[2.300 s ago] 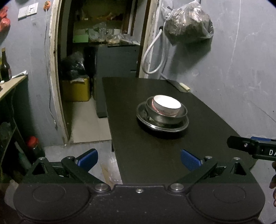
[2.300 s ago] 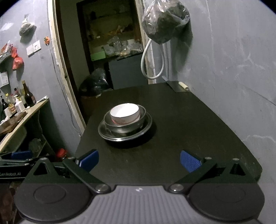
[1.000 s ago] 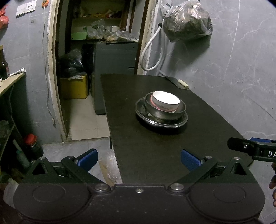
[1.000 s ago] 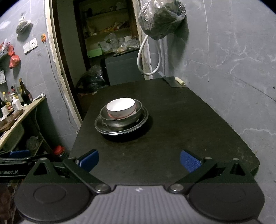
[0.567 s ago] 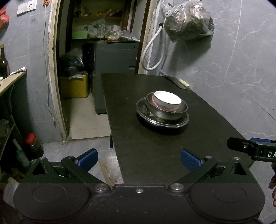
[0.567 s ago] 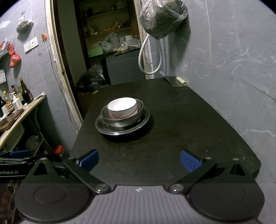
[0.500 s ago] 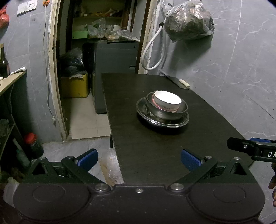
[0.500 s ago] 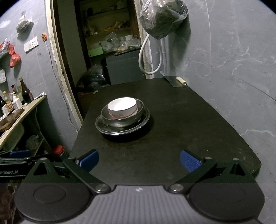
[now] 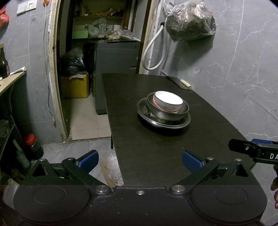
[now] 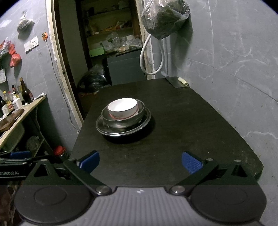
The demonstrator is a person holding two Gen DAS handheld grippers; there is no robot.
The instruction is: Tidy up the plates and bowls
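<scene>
Above the table's point(image 9: 156, 156) near edge, both tongs point(image 9: 139, 159) point(image 10: 139, 160) gape wide, empty.

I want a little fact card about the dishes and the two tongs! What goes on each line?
top dish: white bowl, tilted, sitting inside the metal bowl
bottom dish: metal plate under both bowls
stack sits on: black table
left tongs: open, holding nothing, back from the stack
right tongs: open, holding nothing, back from the stack
far corner of table: a flat blade with a pale handle
hanging on wall: plastic bag of something dark
</scene>
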